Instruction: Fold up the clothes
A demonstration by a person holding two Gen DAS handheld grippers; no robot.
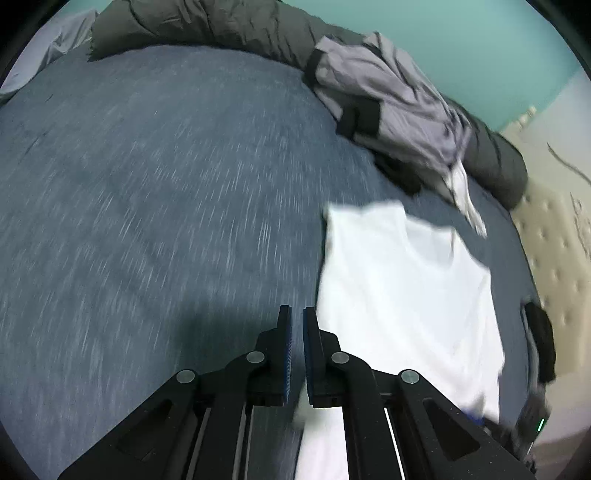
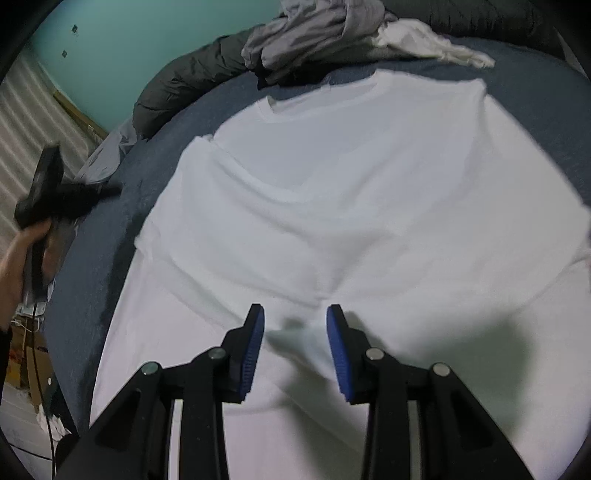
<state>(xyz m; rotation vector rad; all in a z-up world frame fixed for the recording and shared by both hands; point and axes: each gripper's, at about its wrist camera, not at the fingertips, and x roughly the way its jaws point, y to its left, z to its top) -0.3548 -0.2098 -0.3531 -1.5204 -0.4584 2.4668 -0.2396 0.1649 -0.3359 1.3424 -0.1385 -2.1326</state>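
A white cotton T-shirt (image 2: pixel 351 206) lies spread flat on the blue-grey heathered bedcover (image 1: pixel 147 184), its neckline toward the far edge of the bed and its lower part reaching the near edge, where the two grippers are. The right gripper (image 2: pixel 295 325) hangs just above the shirt's lower middle with its blue-padded fingers (image 2: pixel 255 343) parted; a soft ridge of white cloth rises between them, but the pads do not press on it, and its shadow falls on the fabric to the right. The left gripper (image 1: pixel 296 332) is over the bare bedcover just beside the shirt's left edge, its blue pads drawn almost together with nothing between them; the view from it is streaked with blur. From the right gripper's side, that left tool shows as a dark shape held in a person's hand (image 2: pixel 18 251) off the left edge of the bed. Along the far edge runs a dark grey quilted duvet roll (image 1: pixel 207 26), and against it sits a heap of crumpled lilac-grey garments with black bands (image 1: pixel 388 103), with a rumpled white cloth (image 2: pixel 432 44) trailing from the heap toward the shirt's shoulder. A teal wall (image 1: pixel 461 40) stands behind the bed.
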